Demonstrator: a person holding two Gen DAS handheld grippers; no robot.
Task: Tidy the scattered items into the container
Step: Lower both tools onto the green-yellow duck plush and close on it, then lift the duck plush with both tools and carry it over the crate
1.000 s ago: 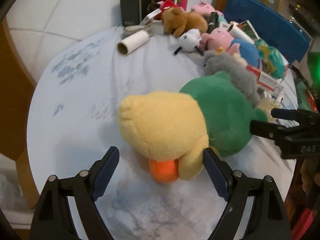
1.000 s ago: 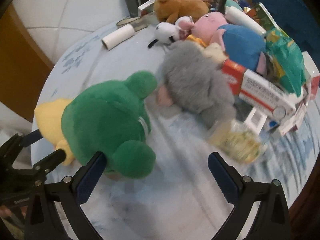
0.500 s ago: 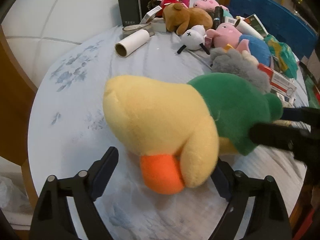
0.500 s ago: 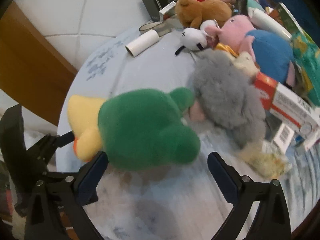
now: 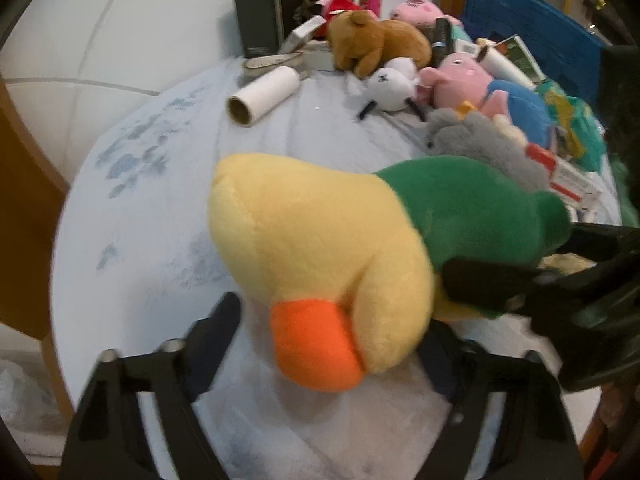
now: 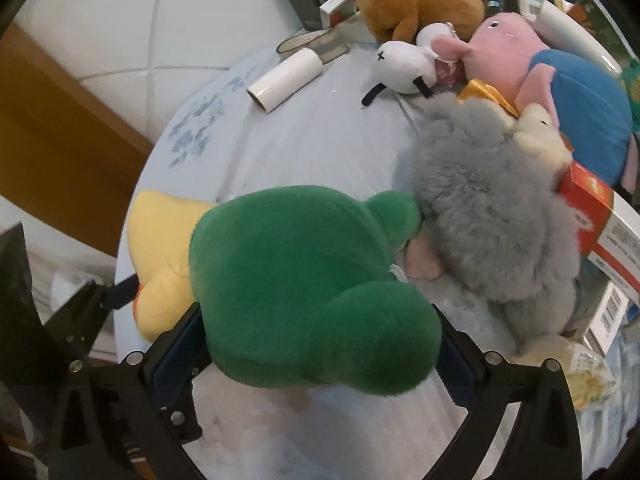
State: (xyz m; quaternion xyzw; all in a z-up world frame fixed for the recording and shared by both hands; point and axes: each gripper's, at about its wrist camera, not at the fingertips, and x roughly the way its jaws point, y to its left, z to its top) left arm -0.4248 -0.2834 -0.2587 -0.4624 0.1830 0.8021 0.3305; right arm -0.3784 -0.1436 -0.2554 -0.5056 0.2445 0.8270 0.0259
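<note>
A plush duck [image 5: 320, 232] with a yellow head, orange beak and green body [image 6: 300, 280] lies on the pale blue tablecloth [image 5: 160, 200]. My left gripper [image 5: 328, 336] straddles the head. Its jaws are closing; the left pad [image 5: 226, 320] still stands clear of the plush and the right pad is hidden behind it. My right gripper [image 6: 316, 340] is closing on the green body, both pads against its sides. A blue container [image 5: 532, 28] stands at the back right.
A grey furry plush [image 6: 492, 208] lies just past the duck, beside a red and white box [image 6: 600, 216]. Farther back lie a pink pig plush [image 6: 516, 40], a brown bear [image 5: 380, 44], a small white plush [image 5: 390, 88] and a white roll [image 5: 264, 96]. The table edge curves close on the left.
Both grippers have come down closer around the duck and narrowed. The right gripper's pads now meet the green body; the yellow head fills more of the left view.
</note>
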